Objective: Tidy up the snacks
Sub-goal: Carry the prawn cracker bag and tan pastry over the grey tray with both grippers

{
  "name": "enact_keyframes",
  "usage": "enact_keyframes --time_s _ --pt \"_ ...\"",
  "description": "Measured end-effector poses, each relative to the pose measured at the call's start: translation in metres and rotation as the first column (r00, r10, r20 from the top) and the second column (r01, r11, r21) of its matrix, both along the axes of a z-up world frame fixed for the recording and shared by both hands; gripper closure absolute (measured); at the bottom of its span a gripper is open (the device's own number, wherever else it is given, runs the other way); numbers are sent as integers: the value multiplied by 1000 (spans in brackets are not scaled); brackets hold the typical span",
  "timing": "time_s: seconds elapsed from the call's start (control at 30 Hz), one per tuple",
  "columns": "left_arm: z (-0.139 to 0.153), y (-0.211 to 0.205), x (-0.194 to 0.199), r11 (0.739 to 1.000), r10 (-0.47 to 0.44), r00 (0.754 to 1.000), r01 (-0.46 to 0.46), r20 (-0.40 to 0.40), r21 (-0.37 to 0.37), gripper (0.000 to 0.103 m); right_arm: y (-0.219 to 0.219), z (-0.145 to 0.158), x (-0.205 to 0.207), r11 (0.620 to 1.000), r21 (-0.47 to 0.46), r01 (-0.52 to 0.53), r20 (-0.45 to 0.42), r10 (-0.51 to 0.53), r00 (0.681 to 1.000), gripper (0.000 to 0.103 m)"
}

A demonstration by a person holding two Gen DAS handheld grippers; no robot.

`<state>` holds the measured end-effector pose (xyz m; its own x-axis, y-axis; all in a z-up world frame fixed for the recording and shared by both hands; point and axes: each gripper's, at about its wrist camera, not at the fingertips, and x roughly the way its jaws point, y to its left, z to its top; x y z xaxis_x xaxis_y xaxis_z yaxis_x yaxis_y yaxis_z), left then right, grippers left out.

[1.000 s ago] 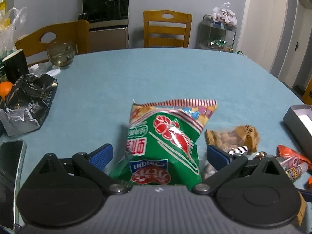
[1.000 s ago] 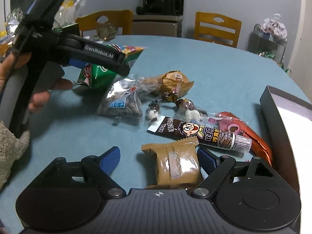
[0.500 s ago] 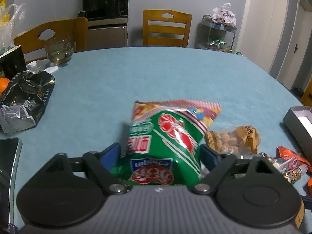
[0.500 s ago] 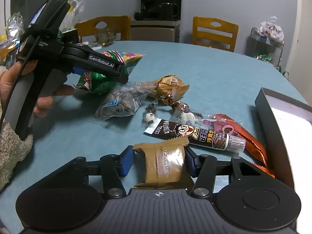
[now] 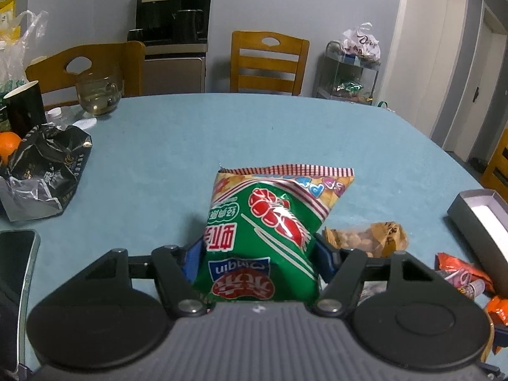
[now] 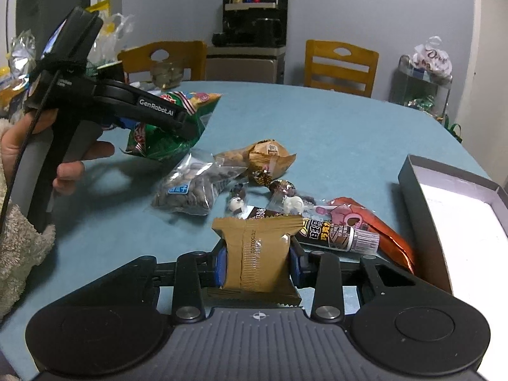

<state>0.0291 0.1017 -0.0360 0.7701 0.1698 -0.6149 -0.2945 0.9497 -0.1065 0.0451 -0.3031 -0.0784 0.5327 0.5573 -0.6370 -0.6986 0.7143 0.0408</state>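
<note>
Box [image 6: 412,184] sits open beside snacks; jaws have closed on packets.

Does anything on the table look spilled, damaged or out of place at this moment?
Nothing is spilled or torn. The green snack bag is squeezed between the left gripper's pads, so it bulges. The brown packet is pinched in the right gripper. The grey box holds no snacks.
</note>
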Motion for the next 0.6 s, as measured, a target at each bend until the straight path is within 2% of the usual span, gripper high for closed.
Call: enact_keyframes --time_s 0.3,0.6 --pt "30 -23 -18 999 0 999 -3 49 52 36 -26 24 3 998 55 39 36 -41 999 65" --pt "68 -78 -22 993 -77 993 69 87 95 36 -57 42 16 991 106 81 58 -87 995 65"
